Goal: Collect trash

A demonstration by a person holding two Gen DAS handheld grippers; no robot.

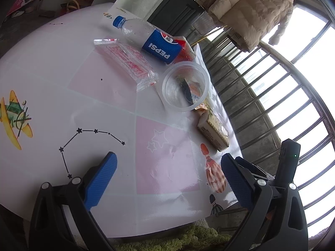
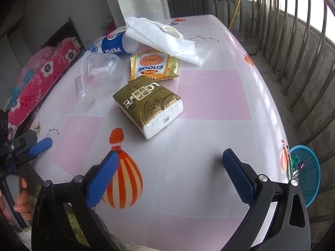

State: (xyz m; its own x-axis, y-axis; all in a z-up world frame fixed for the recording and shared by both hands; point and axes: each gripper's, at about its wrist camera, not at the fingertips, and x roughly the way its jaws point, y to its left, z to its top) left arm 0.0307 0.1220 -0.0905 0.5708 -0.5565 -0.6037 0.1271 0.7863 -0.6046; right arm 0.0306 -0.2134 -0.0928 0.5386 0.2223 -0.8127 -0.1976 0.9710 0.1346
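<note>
Trash lies scattered on the pink-checked bench (image 2: 209, 96), beyond both empty, wide-open grippers: left gripper (image 1: 167, 177), right gripper (image 2: 170, 173). Nearest is a gold tissue pack (image 2: 146, 102), then a snack packet (image 2: 153, 67) and clear cup (image 2: 100, 69). Farthest are a Pepsi bottle (image 2: 111, 44) and a crumpled napkin (image 2: 163, 37).

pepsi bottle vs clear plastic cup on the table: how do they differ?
The Pepsi bottle has a blue cap and a blue label; the clear cup has neither and is open-mouthed. The bottle is long and narrow, the cup short and wide. In the right wrist view white tissue overlaps the bottle, while nothing covers the cup. Both are clear plastic, lying on their sides on the table.
</note>
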